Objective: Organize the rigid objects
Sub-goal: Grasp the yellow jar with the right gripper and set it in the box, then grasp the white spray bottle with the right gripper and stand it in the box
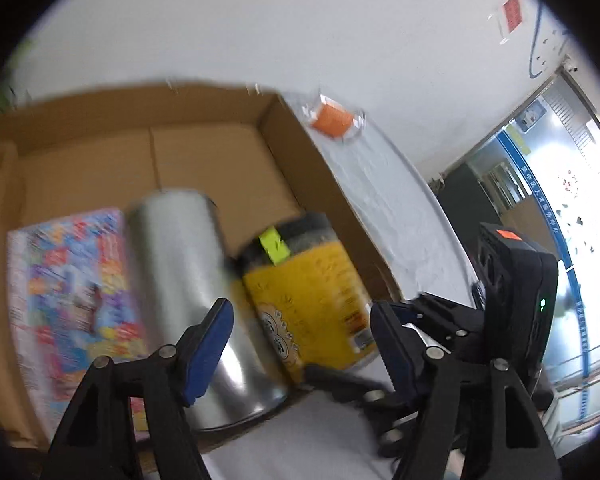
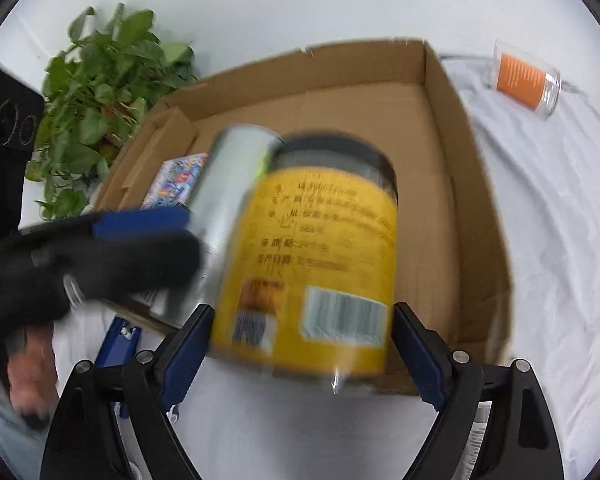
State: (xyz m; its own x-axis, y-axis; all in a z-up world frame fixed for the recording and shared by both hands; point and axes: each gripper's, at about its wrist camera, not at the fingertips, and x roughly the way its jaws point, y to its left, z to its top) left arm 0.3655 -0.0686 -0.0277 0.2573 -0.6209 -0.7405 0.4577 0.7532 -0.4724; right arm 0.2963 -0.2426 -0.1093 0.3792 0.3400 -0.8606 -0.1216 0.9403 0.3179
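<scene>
An open cardboard box [image 1: 300, 148] [image 2: 452, 168] lies on a white cloth. Inside it are a colourful flat box [image 1: 72, 288] [image 2: 176, 180], a silver can [image 1: 184, 264] [image 2: 228, 184] and a yellow-labelled jar with a dark lid [image 1: 312, 284] [image 2: 316, 260]. My right gripper [image 2: 300, 344] has its blue pads either side of the yellow jar at the box's near edge, jaws wide, and shows in the left wrist view [image 1: 384, 364]. My left gripper [image 1: 300, 348] is open over the near edge between can and jar, and shows blurred at the left of the right wrist view [image 2: 140, 236].
A clear jar with an orange label [image 1: 334, 120] [image 2: 524, 80] lies on its side on the cloth beyond the box's right wall. A leafy green plant [image 2: 100, 92] stands left of the box. A glass door [image 1: 560, 184] is at the far right.
</scene>
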